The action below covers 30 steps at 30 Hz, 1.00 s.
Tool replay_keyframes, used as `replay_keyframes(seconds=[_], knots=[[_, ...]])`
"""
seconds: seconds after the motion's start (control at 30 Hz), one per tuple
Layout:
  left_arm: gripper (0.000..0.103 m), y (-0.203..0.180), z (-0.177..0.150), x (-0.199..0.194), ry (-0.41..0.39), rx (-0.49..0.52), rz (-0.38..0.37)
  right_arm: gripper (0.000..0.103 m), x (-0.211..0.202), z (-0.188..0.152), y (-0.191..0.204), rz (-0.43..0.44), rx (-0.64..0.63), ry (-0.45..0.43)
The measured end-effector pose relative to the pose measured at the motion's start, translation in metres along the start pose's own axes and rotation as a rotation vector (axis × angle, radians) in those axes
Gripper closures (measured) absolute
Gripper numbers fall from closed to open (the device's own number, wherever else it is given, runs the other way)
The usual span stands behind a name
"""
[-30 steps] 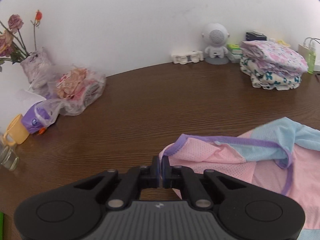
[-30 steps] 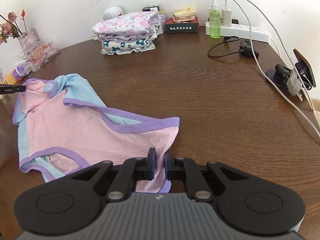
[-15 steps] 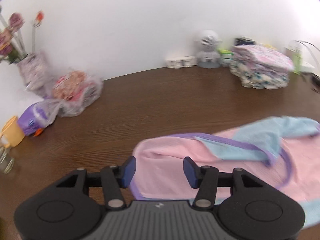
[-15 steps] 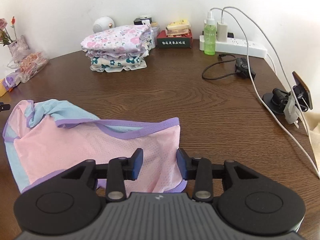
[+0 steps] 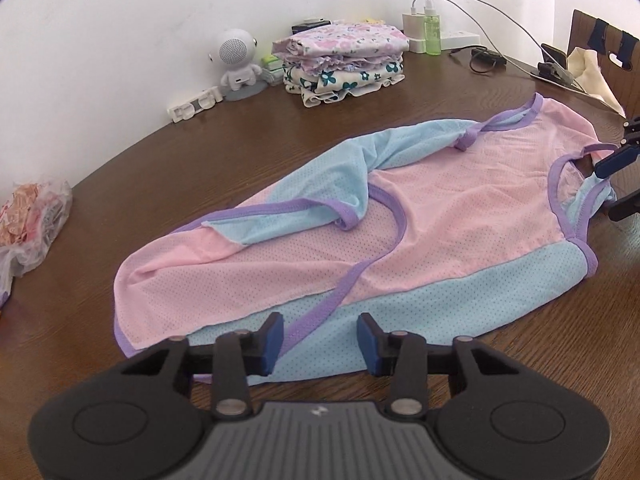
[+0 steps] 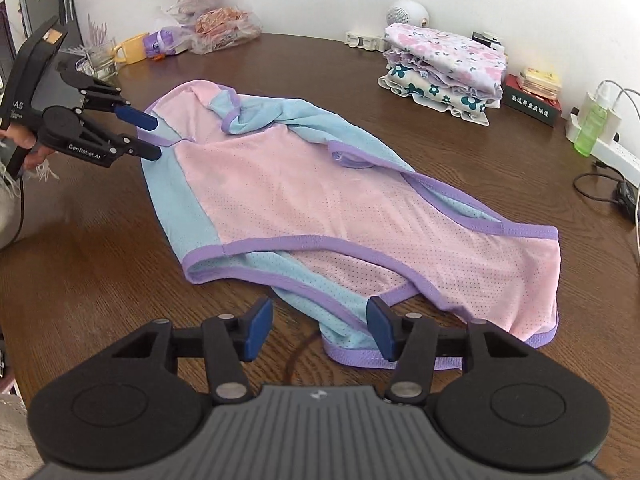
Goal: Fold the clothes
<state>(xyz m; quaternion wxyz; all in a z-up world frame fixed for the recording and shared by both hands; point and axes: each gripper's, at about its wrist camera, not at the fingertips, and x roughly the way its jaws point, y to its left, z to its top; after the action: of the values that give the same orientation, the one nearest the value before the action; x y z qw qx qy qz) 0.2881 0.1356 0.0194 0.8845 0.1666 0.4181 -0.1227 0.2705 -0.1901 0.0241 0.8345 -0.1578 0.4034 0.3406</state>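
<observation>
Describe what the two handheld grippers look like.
Both are matte black linkage grippers with blue pads on the fingers, silver pivot pins and a ribbed grey body. The left gripper carries white "CenRobot.AI" lettering and trails a black cable; the right gripper looks identical.

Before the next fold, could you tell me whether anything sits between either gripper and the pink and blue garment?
Nothing visible does. The left gripper and right gripper both stand open right at the edges of the pink and blue garment, and bare table surrounds it.

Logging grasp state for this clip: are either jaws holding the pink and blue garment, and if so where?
Nothing is held. Both the left gripper and right gripper stand open over edges of the garment, which lies loose on the table.
</observation>
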Motion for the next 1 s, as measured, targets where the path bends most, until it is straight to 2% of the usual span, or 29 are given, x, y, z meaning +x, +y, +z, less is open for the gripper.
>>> replay_keyframes(seconds=[0.07, 0.1, 0.13, 0.27, 0.4, 0.5, 0.7, 0.77, 0.87, 1.0], knots=[[0.071, 0.003, 0.000, 0.003, 0.011, -0.002, -0.013, 0.054, 0.003, 0.001, 0.003, -0.005, -0.036, 0.009], [0.073, 0.004, 0.000, 0.004, 0.012, -0.002, -0.020, 0.063, 0.004, 0.002, 0.003, -0.002, -0.055, 0.016], [0.073, 0.005, 0.000, 0.004, 0.012, -0.001, -0.027, 0.066, 0.006, 0.004, 0.004, -0.001, -0.070, 0.024], [0.074, 0.006, 0.002, 0.004, 0.029, 0.016, -0.044, 0.071, 0.015, 0.013, 0.009, 0.010, -0.163, 0.060], [0.099, 0.000, 0.005, 0.002, 0.067, 0.060, -0.081, 0.095, 0.020, 0.020, 0.016, 0.015, -0.252, 0.121], [0.103, -0.013, 0.003, -0.004, 0.103, 0.127, -0.110, 0.099, 0.019, 0.021, 0.021, 0.021, -0.308, 0.163], [0.103, -0.046, -0.019, -0.029, 0.154, 0.264, -0.126, 0.100, 0.001, 0.006, 0.041, 0.030, -0.448, 0.241], [0.103, -0.055, -0.025, -0.038, 0.150, 0.274, -0.121, 0.100, -0.009, -0.002, 0.051, 0.057, -0.496, 0.246], [0.100, -0.059, -0.027, -0.055, 0.093, 0.258, -0.127, 0.100, -0.024, -0.015, 0.062, 0.063, -0.531, 0.243], [0.087, -0.054, -0.017, -0.060, 0.043, 0.225, -0.092, 0.100, -0.035, -0.031, 0.062, 0.036, -0.525, 0.246]])
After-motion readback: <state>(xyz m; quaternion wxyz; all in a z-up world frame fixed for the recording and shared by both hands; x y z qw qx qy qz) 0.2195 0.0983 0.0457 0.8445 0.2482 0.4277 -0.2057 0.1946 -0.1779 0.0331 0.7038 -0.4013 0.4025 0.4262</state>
